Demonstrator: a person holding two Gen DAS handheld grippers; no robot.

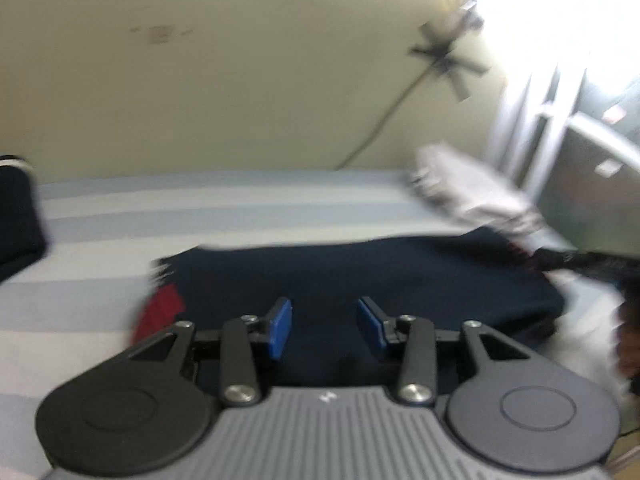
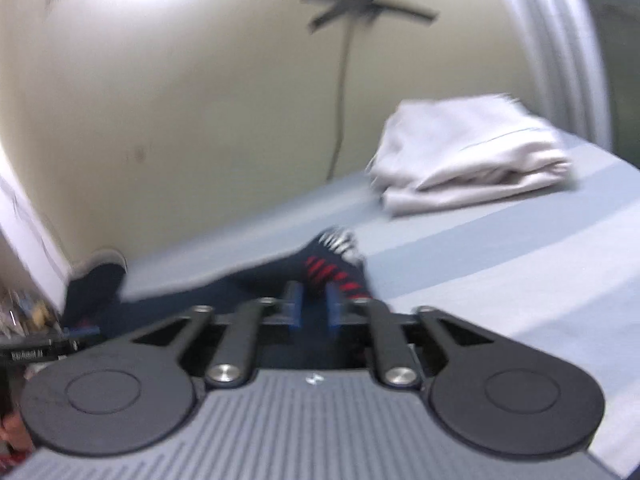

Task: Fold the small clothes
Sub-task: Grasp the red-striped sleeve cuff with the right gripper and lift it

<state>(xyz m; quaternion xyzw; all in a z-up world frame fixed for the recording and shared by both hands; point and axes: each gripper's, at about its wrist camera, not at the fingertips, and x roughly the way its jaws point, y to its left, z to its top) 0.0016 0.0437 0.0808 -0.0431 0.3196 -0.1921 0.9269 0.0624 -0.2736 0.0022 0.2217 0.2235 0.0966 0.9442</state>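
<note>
A dark navy garment [image 1: 360, 280] with red and white striped trim lies folded flat on the striped bed. My left gripper [image 1: 324, 328] is open and empty, its blue pads [image 1: 280, 330] just above the garment's near edge. In the right wrist view the same garment [image 2: 224, 292] runs leftward, its red-striped corner [image 2: 336, 272] just beyond my right gripper [image 2: 312, 308]. The right jaws stand nearly closed with a narrow gap; whether cloth is pinched between them is not clear. Both views are motion-blurred.
A folded light grey garment [image 2: 468, 152] lies at the far right of the bed, also in the left wrist view [image 1: 476, 196]. Another dark garment [image 1: 16, 216] sits at the left. The pale wall [image 1: 240, 80] with a taped cable backs the blue-striped bedsheet [image 2: 520, 256].
</note>
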